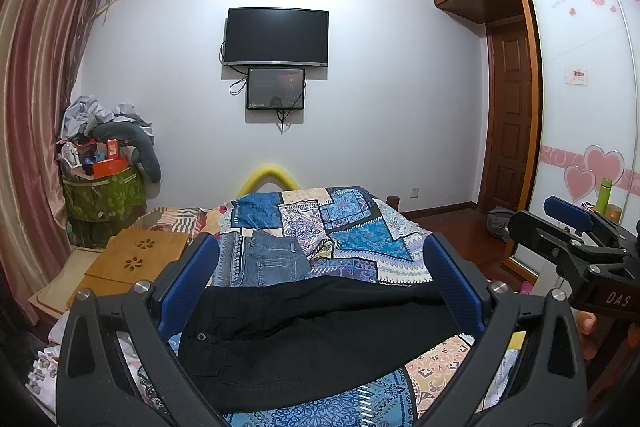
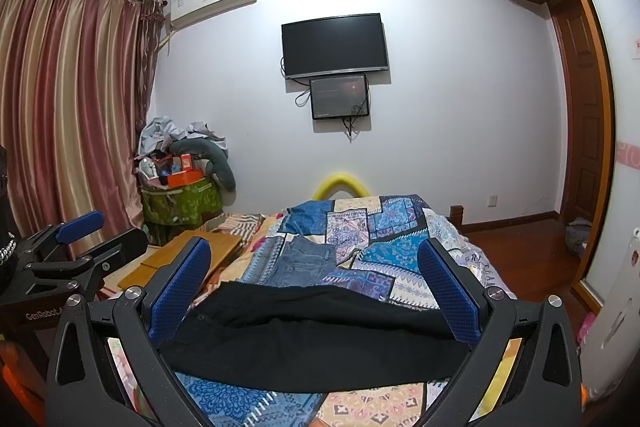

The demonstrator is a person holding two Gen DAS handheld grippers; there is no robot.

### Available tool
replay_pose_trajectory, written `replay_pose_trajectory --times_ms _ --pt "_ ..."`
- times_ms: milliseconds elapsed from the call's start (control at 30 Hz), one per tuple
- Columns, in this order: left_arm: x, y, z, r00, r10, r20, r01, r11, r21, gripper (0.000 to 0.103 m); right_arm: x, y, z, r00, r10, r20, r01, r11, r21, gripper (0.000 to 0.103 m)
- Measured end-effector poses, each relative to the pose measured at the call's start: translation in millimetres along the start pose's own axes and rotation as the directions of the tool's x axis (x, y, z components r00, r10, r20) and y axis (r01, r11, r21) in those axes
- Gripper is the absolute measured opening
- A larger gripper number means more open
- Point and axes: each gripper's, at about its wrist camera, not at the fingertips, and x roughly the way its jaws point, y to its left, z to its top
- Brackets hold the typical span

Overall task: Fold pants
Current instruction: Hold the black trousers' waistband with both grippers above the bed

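Black pants [image 1: 312,339] [image 2: 312,331] lie spread crosswise on the patchwork quilt [image 1: 360,227] [image 2: 380,227] at the near end of the bed. A folded pair of blue jeans [image 1: 276,259] [image 2: 308,259] rests just beyond them. My left gripper [image 1: 320,243] hovers over the pants, open wide, with nothing between its blue pads. My right gripper [image 2: 314,245] hovers beside it, equally open and empty. Each shows in the other's view: the right gripper [image 1: 534,214] at the right edge, the left gripper [image 2: 122,226] at the left edge.
A bamboo lap table [image 1: 136,259] [image 2: 188,255] lies on the bed's left side. A green bin piled with clutter [image 1: 104,195] stands in the corner by the curtain. A wardrobe [image 1: 580,87] and wooden floor [image 1: 460,227] are on the right. A person's fingers [image 1: 588,327] hold the right gripper.
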Motion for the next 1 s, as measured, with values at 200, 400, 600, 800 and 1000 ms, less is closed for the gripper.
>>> replay_pose_trajectory --times_ms 200,400,600,800,1000 --pt "-3.0 -1.9 0.4 1.0 -0.003 0.004 0.003 1.0 -0.001 0.103 -1.0 0.3 2.2 1.0 -0.001 0.001 0.001 1.0 -0.002 0.103" --pt "-3.0 -2.6 1.2 1.0 -0.003 0.003 0.003 1.0 -0.002 0.103 -0.7 0.2 1.2 1.0 0.0 0.002 0.0 1.0 -0.002 0.103" --pt "-3.4 -2.6 1.2 1.0 -0.003 0.004 0.003 1.0 -0.003 0.103 -1.1 0.7 1.2 1.0 0.001 0.002 -0.001 1.0 -0.001 0.103" --pt "-6.6 -6.4 2.9 1.0 -0.003 0.011 0.003 1.0 0.0 0.103 -2.0 0.5 1.6 1.0 0.002 0.004 -0.002 1.0 -0.002 0.103" --pt "-7.0 -5.6 2.5 1.0 -0.003 0.013 0.003 1.0 -0.001 0.103 -3.0 0.2 3.1 1.0 0.0 0.003 0.0 1.0 -0.002 0.103"
